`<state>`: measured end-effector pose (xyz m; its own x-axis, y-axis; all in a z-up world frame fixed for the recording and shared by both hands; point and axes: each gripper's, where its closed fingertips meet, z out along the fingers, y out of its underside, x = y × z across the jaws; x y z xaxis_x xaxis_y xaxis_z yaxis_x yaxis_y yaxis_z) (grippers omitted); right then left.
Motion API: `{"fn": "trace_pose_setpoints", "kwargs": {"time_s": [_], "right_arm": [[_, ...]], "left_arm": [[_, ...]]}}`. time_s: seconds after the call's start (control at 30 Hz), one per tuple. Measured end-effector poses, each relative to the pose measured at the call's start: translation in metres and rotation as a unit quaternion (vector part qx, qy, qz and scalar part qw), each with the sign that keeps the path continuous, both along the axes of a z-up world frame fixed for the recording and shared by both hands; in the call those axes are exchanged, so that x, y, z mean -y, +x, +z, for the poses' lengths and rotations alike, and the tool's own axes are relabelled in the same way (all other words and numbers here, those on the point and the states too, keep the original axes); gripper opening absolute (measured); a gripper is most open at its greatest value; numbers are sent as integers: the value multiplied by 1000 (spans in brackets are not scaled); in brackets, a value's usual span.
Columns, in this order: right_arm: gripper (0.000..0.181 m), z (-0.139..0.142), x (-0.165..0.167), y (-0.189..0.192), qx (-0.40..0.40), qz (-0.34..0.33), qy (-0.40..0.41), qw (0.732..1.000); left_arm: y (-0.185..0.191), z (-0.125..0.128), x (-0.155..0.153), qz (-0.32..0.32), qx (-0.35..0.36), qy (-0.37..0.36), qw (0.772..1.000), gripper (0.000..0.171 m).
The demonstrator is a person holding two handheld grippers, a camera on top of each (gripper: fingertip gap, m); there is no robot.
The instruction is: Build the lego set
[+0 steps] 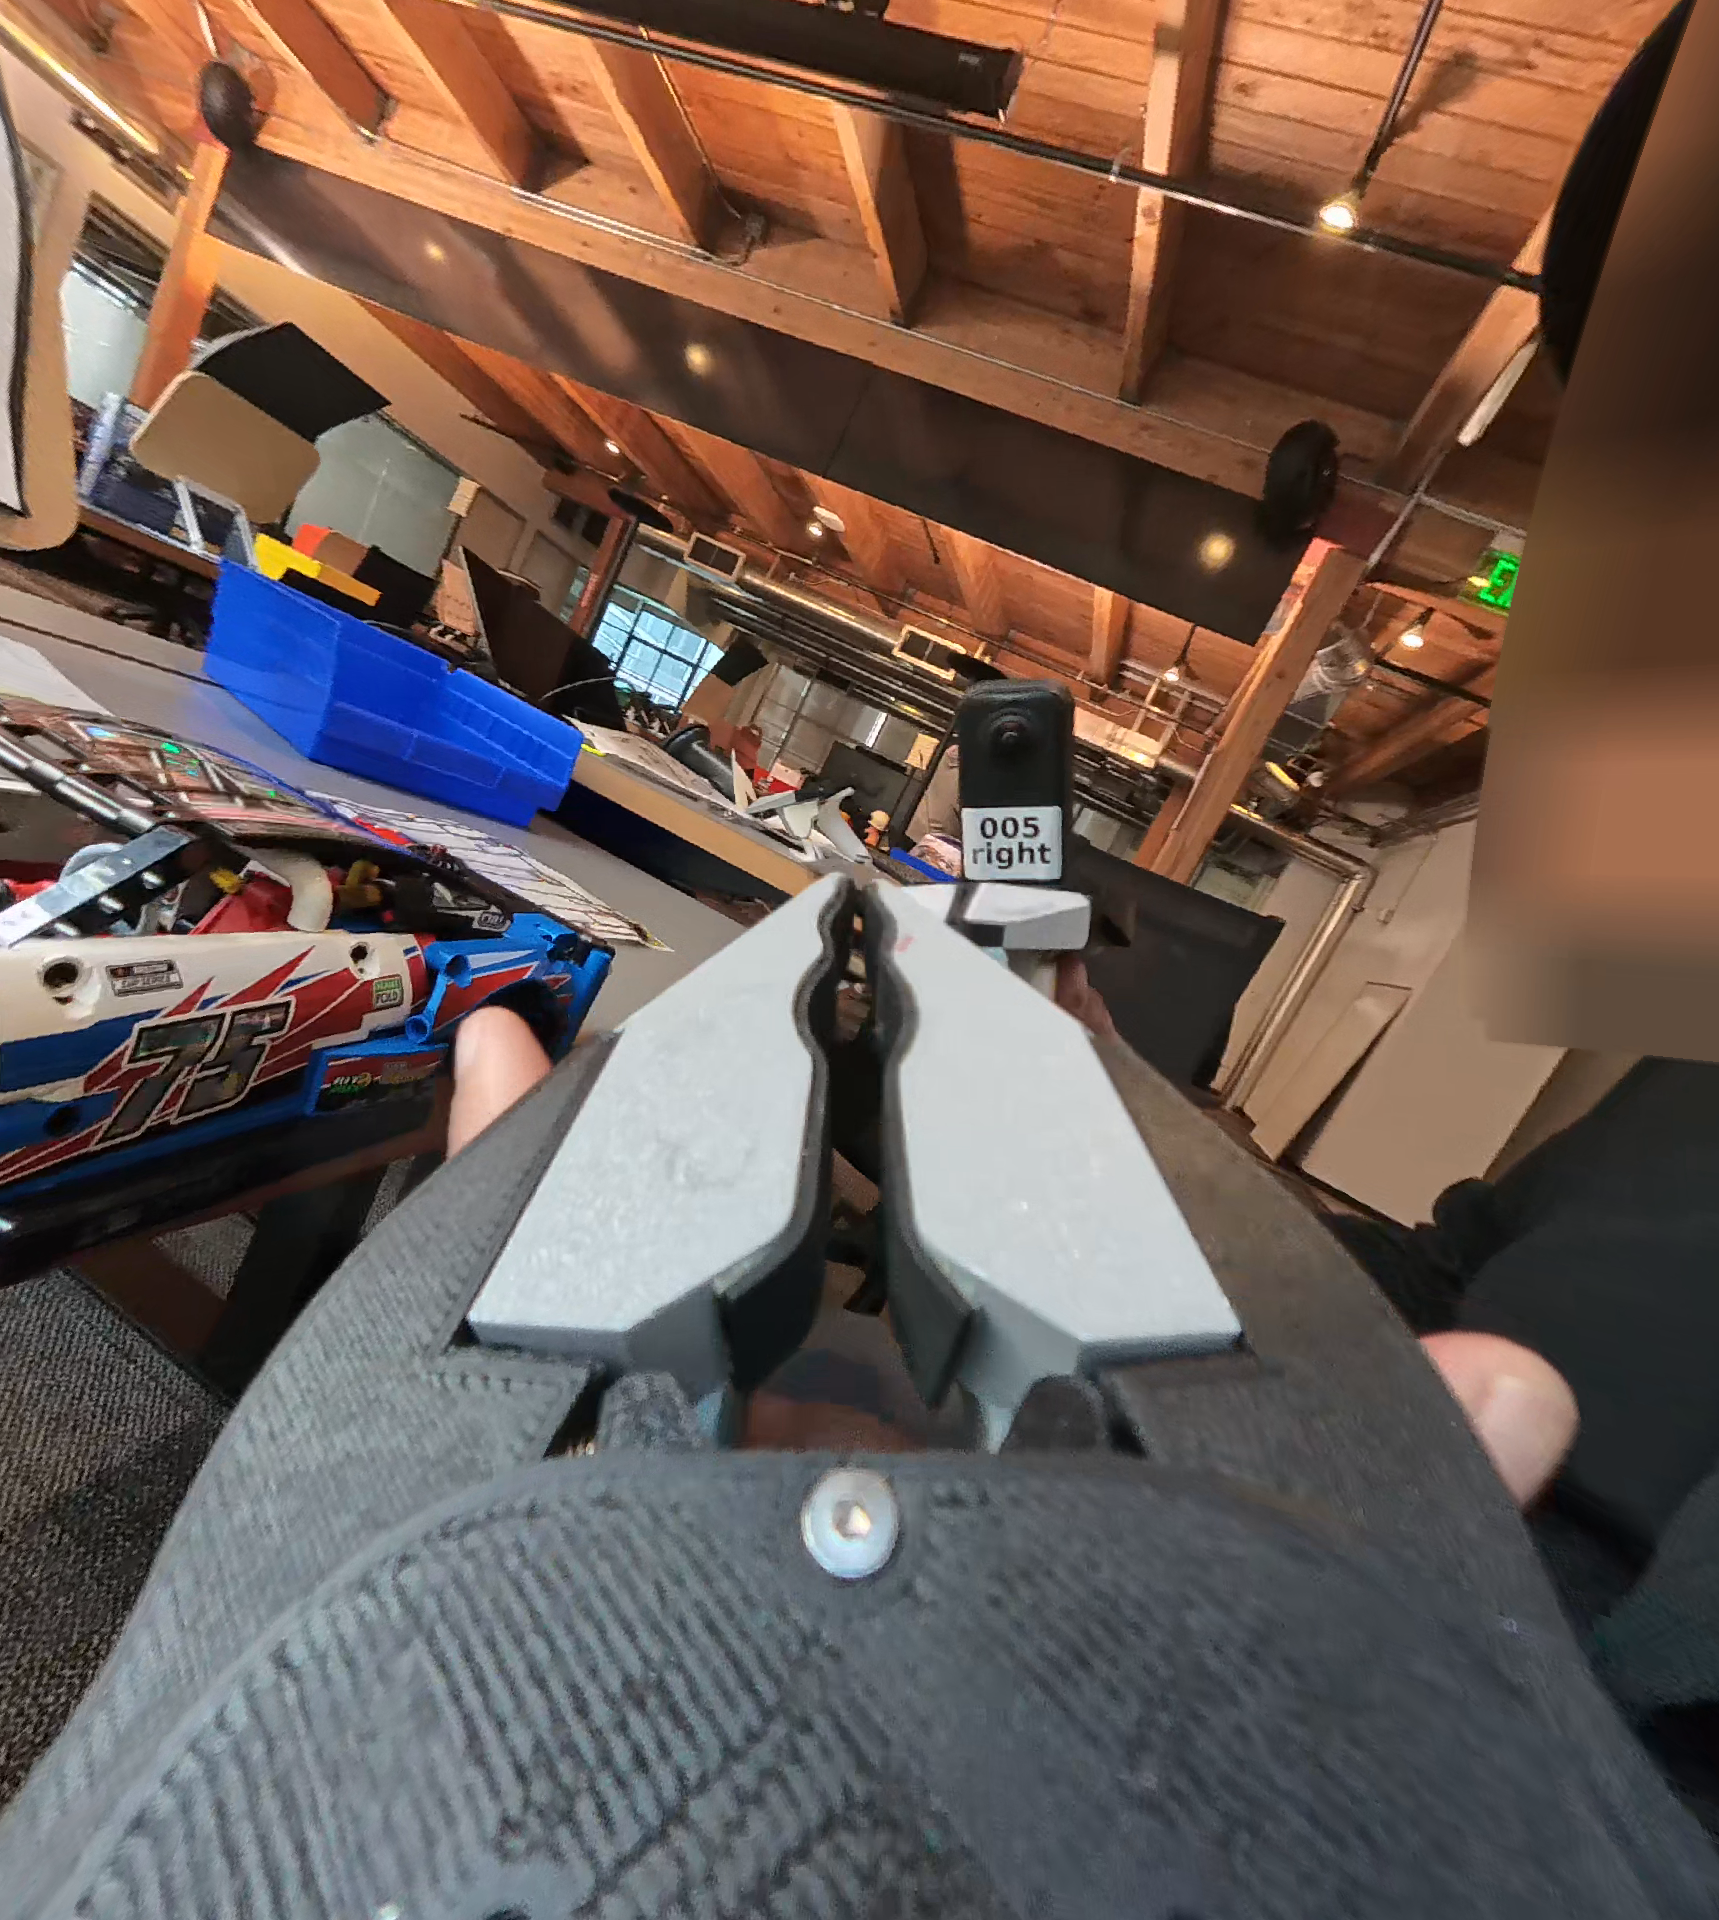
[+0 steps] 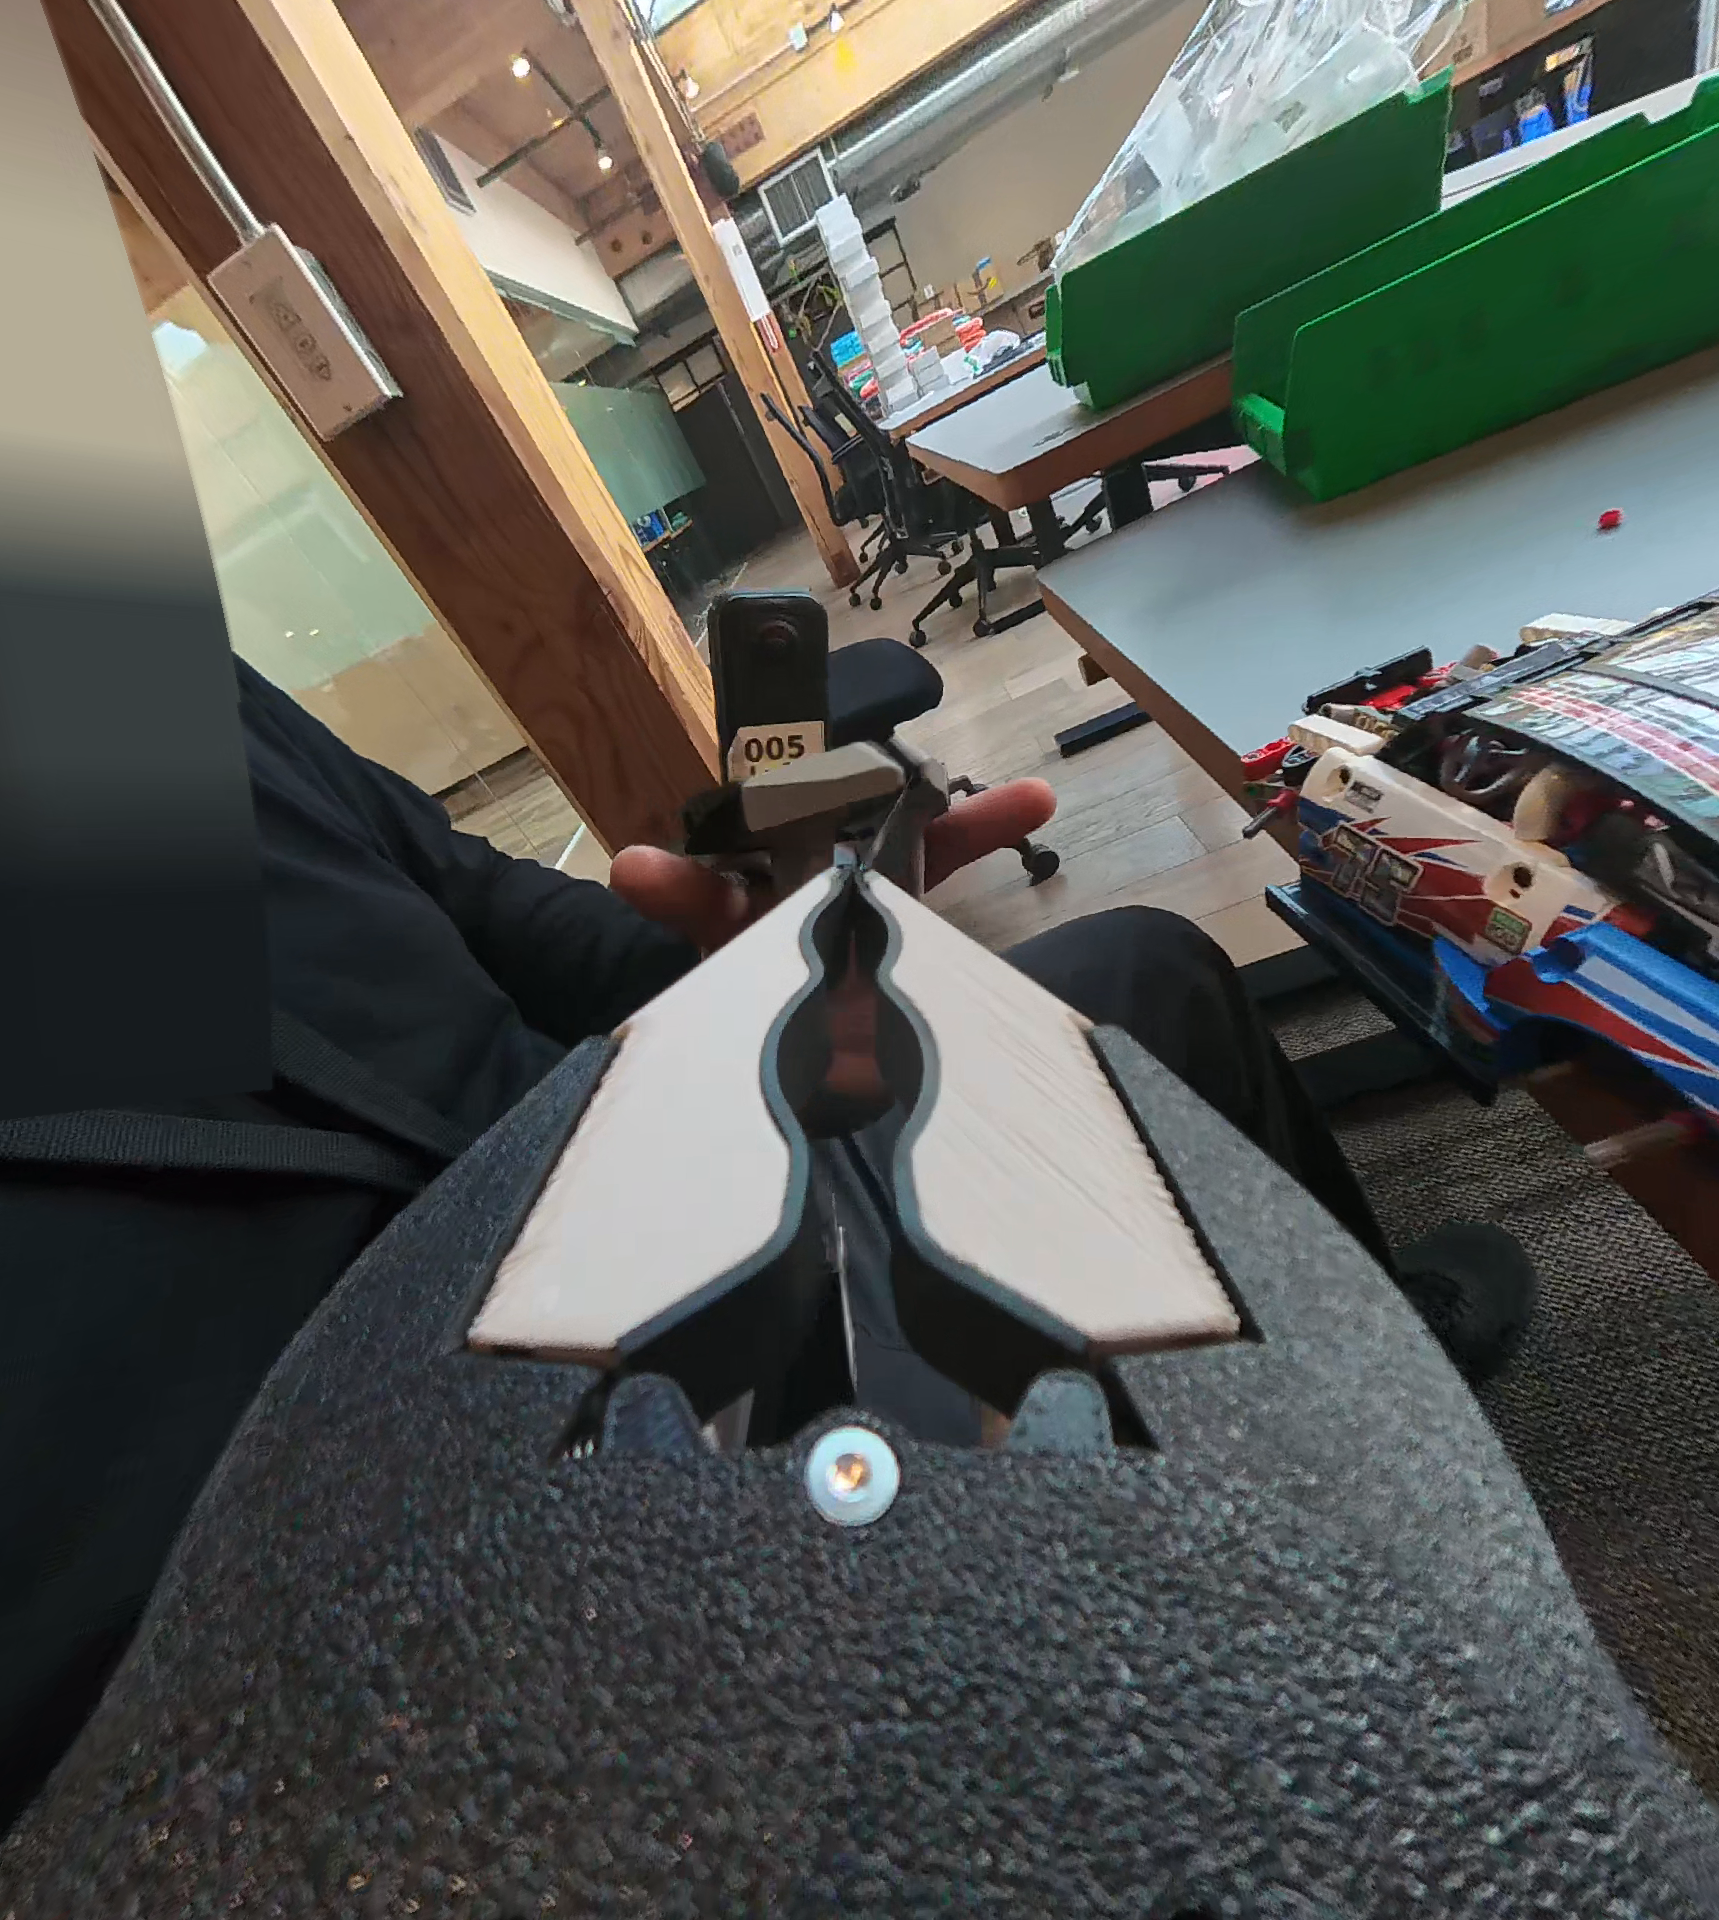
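Observation:
Both grippers are held off the table, over the person's lap, with their tips facing each other. My left gripper (image 1: 860, 888) is shut. My right gripper (image 2: 853, 878) is shut too. A thin pale strip (image 2: 886, 826), seen edge-on, runs from my right fingertips up to the left gripper's tips (image 2: 865, 795); both pairs of tips pinch it. The right gripper also shows in the left wrist view (image 1: 1021, 920). The blue, white and red lego race car (image 1: 211, 1029) lies at the table's near edge; it also shows in the right wrist view (image 2: 1561, 904).
A blue bin (image 1: 387, 696) stands behind the car on the grey table (image 1: 626, 883). A sticker sheet (image 1: 481, 862) lies beside the car. Green bins (image 2: 1457, 343) stand at the table's far side, with a small red piece (image 2: 1608, 516) near them. The person's legs and carpet lie below. Only a small space, under 4 cm, lies between the two pairs of fingers.

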<state>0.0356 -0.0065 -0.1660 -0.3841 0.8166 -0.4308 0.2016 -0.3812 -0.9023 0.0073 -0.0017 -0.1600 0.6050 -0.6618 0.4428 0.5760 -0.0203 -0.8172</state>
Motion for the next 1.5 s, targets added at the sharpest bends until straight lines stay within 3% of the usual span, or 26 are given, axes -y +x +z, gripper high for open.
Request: {"fn": "trace_pose_setpoints", "kwargs": {"time_s": [0.03, 0.07, 0.17, 0.23, 0.37, 0.4, 0.5, 0.53, 0.63, 0.77, 0.93, 1.03, 1.27, 1.5], "right_arm": [[0, -1, -1, 0, 0, 2, -5, 1000], [0, 0, -3, 2, -6, 4, -18, 1000], [0, 2, -24, 12, -21, -14, -63, 998], [0, -3, -31, 17, -12, -20, -66, 998], [0, -43, -43, 9, 64, -54, -4, 997], [0, -50, -45, 6, 72, -56, 2, 996], [0, -62, -51, -6, 78, -55, 29, 995], [0, -67, -54, -9, 84, -54, 45, 994], [0, -76, -58, -17, 92, -40, 74, 992], [0, -82, -64, -24, 93, -32, 108, 989], [0, -90, -69, -34, 99, -34, 145, 984], [0, -92, -70, -40, 101, -37, 156, 982], [0, -94, -71, -45, 94, -36, 152, 983], [0, -94, -72, -45, 94, -32, 163, 982]], "left_arm": [[0, -3, 0, -4, 0, -3, 1000, 0], [-9, -2, 0, 6, 21, -5, 1000, 16], [-34, 5, 4, -11, 83, 3, 996, 36], [-35, 3, 3, -15, 64, -4, 998, 74], [-38, -34, -14, 20, -11, -30, 999, 78], [-40, -54, -21, 28, -41, -49, 998, 90], [-54, -107, -36, 71, -74, -110, 989, 58], [-53, -119, -41, 69, -76, -120, 987, 54], [-34, -134, -50, 0, -57, -111, 992, 44], [-15, -126, -55, -142, 2, -66, 988, 35], [-30, -123, -77, -90, -70, -11, 993, 22], [-39, -126, -81, -64, -70, -4, 995, 14], [-32, -122, -77, -88, -52, 13, 995, 21], [-32, -116, -75, -102, -35, 28, 994, 17]]}}
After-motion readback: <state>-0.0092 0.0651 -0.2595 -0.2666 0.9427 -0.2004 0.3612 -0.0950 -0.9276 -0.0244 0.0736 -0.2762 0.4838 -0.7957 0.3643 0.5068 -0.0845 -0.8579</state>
